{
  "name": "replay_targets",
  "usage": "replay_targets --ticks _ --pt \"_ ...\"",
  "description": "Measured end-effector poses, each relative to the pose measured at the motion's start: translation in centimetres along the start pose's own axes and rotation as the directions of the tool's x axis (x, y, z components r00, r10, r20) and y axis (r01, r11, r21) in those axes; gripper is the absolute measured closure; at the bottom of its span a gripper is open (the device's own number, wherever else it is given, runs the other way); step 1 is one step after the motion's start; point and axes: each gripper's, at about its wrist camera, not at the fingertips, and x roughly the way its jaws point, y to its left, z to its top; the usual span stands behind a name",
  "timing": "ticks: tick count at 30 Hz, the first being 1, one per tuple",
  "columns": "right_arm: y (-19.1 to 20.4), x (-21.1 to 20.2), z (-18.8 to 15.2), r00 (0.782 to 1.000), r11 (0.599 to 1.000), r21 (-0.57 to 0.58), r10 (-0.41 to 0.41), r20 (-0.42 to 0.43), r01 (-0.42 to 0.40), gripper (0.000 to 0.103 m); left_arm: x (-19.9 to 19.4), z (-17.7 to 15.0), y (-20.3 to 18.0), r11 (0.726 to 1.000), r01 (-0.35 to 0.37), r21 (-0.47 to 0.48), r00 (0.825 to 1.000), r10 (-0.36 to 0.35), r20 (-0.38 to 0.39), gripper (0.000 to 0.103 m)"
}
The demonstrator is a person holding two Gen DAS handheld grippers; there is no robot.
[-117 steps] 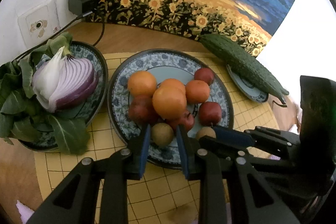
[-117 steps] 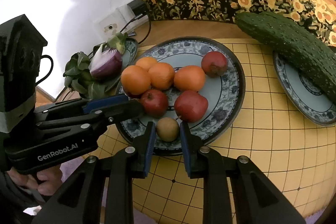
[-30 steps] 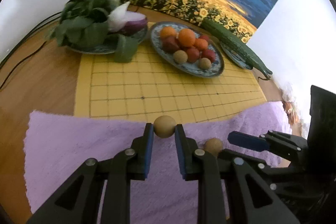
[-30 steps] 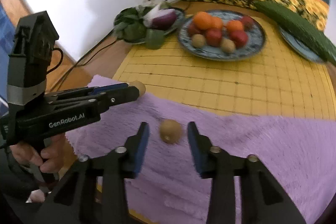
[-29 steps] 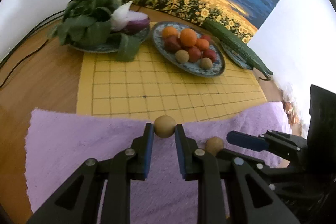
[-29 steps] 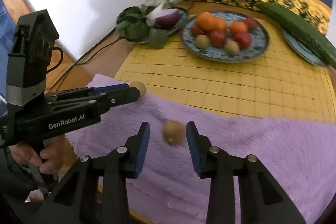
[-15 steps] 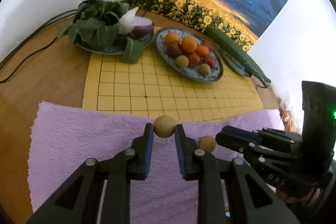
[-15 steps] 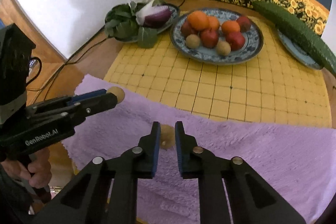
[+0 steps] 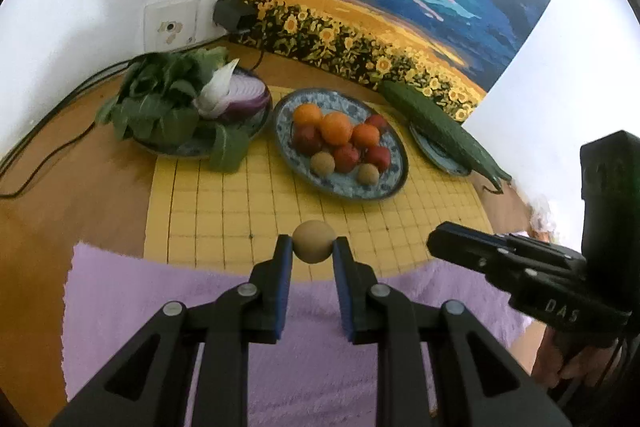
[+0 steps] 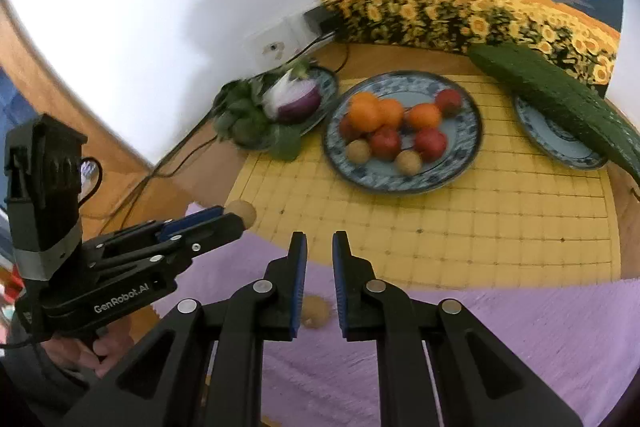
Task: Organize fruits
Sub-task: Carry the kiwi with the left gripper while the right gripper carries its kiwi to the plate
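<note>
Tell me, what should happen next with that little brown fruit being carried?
Probably lower the left gripper and release its brown fruit onto the purple towel. One such fruit already lies there, and the right gripper is shut, empty, above it.

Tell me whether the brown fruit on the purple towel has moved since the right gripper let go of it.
No. The brown fruit lies on the same patch of purple towel; the right gripper shut and lifted off it.

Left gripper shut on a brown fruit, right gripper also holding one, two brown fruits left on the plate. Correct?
Not quite. The right gripper is shut on nothing; in the right wrist view its brown fruit lies on the purple towel. The left gripper part and the plate count hold.
</note>
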Motion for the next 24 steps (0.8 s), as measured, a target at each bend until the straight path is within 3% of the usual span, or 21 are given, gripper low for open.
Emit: replay_targets --ticks 6,10,24 --pt "-2.7 -0.2 1.7 0.999 0.999 0.033 0.034 -0.010 -0.033 0.088 1.3 2.3 -1.9 1.000 -0.014 -0.011 1.000 0.015 0.014 0.081" --pt "-3.1 -0.4 3.1 0.999 0.999 0.014 0.045 -0.002 -0.045 0.088 1.9 3.6 -2.3 0.998 0.014 -0.058 1.000 -0.014 0.011 0.081" --pt "-5.9 -0.2 7.1 1.000 1.000 0.020 0.022 0.005 -0.022 0.088 5.4 8.2 -3.4 0.999 0.032 -0.003 0.999 -0.032 -0.013 0.081"
